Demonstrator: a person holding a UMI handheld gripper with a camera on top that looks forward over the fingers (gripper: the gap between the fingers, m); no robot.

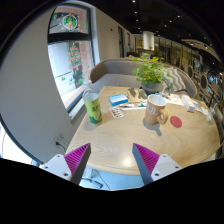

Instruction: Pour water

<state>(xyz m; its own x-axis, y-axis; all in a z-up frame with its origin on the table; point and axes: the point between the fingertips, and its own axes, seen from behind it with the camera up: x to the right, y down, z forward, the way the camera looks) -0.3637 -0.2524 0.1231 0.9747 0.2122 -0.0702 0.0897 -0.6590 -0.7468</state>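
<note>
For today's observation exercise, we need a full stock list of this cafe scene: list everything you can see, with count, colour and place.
Round light wooden table: one, pale wood, just ahead of the tongs.
Green-labelled plastic bottle: one, green, upright on the table's left side.
Beige ceramic mug: one, beige, on the table right of centre, handle to the right.
Small red round coaster: one, red, right of the mug.
Blue flat card: one, blue, between bottle and mug, farther back.
Leafy potted plant: one, green, at the table's far side.
Grey curved sofa: one, grey, beyond the table.
Tongs: one, pink-padded fingers, open, holding nothing.
</note>
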